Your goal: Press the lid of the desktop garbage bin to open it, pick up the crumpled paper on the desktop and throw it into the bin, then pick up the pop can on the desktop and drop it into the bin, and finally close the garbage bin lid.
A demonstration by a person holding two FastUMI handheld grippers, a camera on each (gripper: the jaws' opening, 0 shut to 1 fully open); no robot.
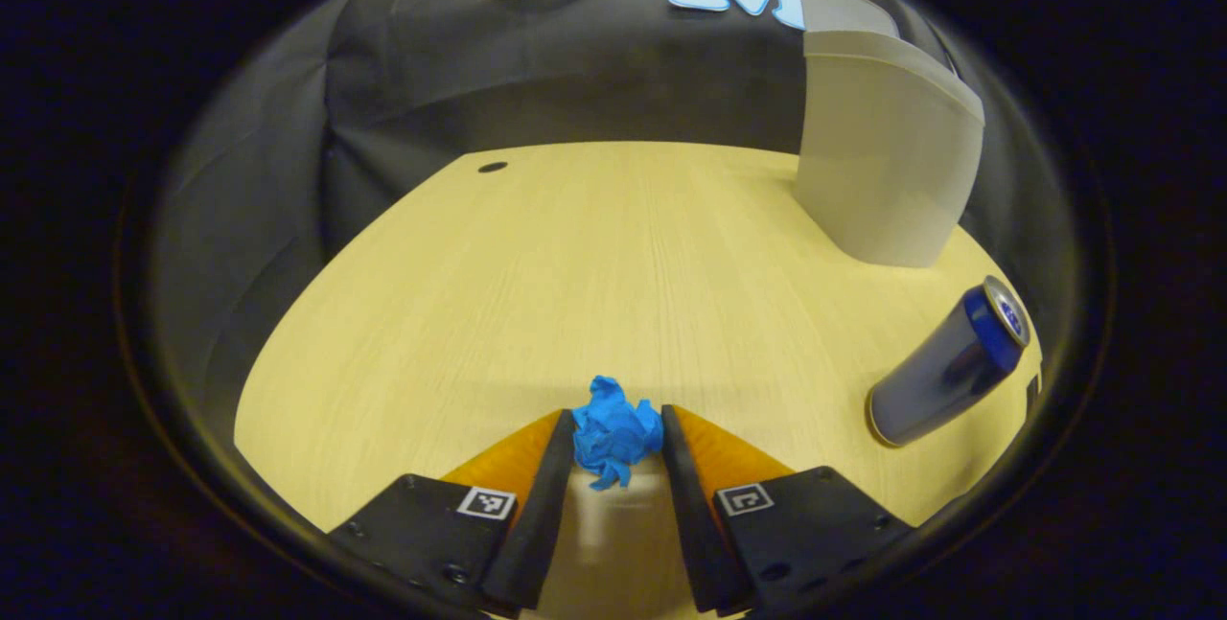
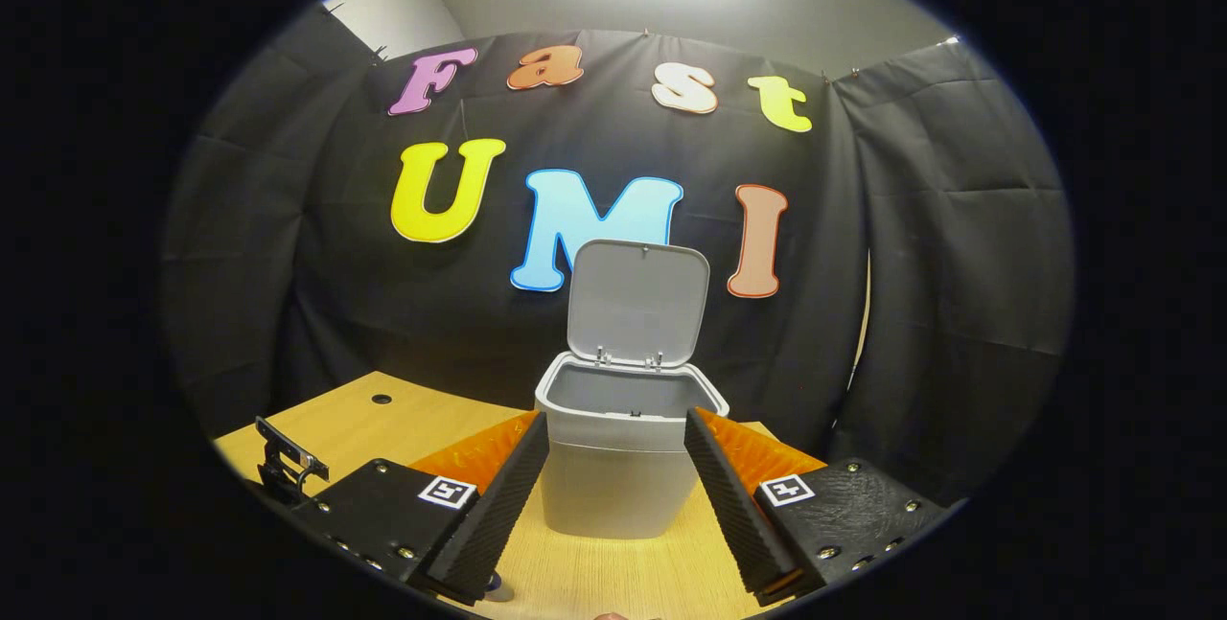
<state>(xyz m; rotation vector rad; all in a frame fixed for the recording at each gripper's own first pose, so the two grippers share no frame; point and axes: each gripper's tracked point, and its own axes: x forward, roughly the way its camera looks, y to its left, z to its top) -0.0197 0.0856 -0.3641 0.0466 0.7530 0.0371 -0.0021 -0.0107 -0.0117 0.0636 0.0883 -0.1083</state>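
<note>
The left hand-held gripper (image 1: 616, 428) clamps the crumpled paper (image 1: 615, 432) at its fingertips, low over the counter (image 1: 575, 256). Right of it, the pop can (image 1: 949, 363) waits on its side. The right hand-held gripper (image 2: 615, 443), fingers apart, faces the garbage bin (image 2: 618, 467), lid (image 2: 637, 302) upright to receive both.

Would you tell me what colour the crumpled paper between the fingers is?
The crumpled paper is bright blue, seen best in the left gripper view.
</note>
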